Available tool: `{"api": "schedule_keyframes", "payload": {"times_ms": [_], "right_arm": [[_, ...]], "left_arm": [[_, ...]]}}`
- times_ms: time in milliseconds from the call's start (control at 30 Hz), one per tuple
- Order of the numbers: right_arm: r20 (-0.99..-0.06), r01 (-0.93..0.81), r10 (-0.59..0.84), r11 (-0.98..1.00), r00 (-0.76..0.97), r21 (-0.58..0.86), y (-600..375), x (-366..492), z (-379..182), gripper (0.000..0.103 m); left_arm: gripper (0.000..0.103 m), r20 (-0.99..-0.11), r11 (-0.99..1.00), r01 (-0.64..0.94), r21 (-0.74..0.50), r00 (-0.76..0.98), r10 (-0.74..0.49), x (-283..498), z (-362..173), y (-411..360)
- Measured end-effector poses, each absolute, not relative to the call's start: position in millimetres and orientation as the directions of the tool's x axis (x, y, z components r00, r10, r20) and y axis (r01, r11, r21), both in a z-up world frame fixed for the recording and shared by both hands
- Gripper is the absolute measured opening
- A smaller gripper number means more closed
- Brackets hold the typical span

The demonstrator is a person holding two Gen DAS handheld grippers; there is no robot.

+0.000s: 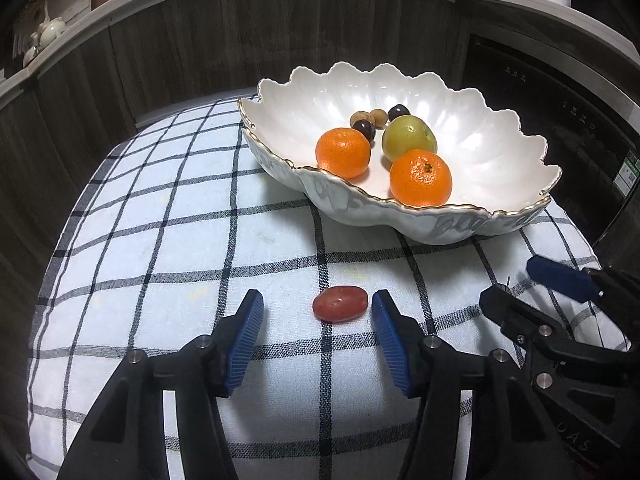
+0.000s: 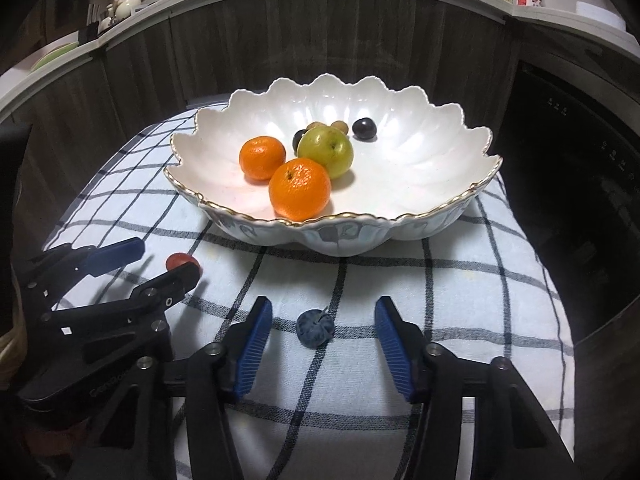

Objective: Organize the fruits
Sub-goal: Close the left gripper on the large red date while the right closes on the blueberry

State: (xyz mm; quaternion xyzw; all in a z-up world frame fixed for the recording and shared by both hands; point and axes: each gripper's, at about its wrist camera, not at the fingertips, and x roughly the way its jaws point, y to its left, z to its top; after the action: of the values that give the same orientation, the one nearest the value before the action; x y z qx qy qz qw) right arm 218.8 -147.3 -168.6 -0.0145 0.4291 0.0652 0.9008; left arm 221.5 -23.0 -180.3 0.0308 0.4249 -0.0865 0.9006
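Checked cloth draped over a rounded tabletop, bare toward its left edge. Scalloped, gilt-rimmed white bowl at the far side, glossy, with two mandarins, a green fruit and small dark ones. Left gripper parted around a smooth red oval fruit, pads clear. Right gripper parted around a wrinkled blue fruit, untouched.

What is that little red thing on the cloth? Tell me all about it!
The small red fruit is oval, smooth and a bit glossy, maybe a grape tomato or red grape. It lies on its side on the checked cloth, in front of the white scalloped bowl, not in it. It sits between the open jaws of the left gripper, nearer one blue pad; whether they touch is unclear. From the right wrist view it is partly hidden.
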Motion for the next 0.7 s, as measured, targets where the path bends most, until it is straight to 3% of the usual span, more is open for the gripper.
{"api": "schedule_keyframes", "payload": {"times_ms": [400, 600, 700], "right_arm": [[-0.79, -0.149, 0.13, 0.988, 0.599, 0.05, -144, 221, -177, 0.04], [-0.793, -0.15, 0.133, 0.987, 0.595, 0.053, -144, 221, -179, 0.039], [-0.798, -0.151, 0.134, 0.987, 0.587, 0.055, -145, 222, -182, 0.033]], "left_arm": [[0.045, -0.78, 0.983, 0.18, -0.02, 0.613, -0.128, 225, -184, -28], [0.041, -0.787, 0.982, 0.19, -0.019, 0.603, -0.132, 226, -185, -31], [0.039, -0.789, 0.982, 0.19, -0.021, 0.6, -0.133, 226, -186, -32]]}}
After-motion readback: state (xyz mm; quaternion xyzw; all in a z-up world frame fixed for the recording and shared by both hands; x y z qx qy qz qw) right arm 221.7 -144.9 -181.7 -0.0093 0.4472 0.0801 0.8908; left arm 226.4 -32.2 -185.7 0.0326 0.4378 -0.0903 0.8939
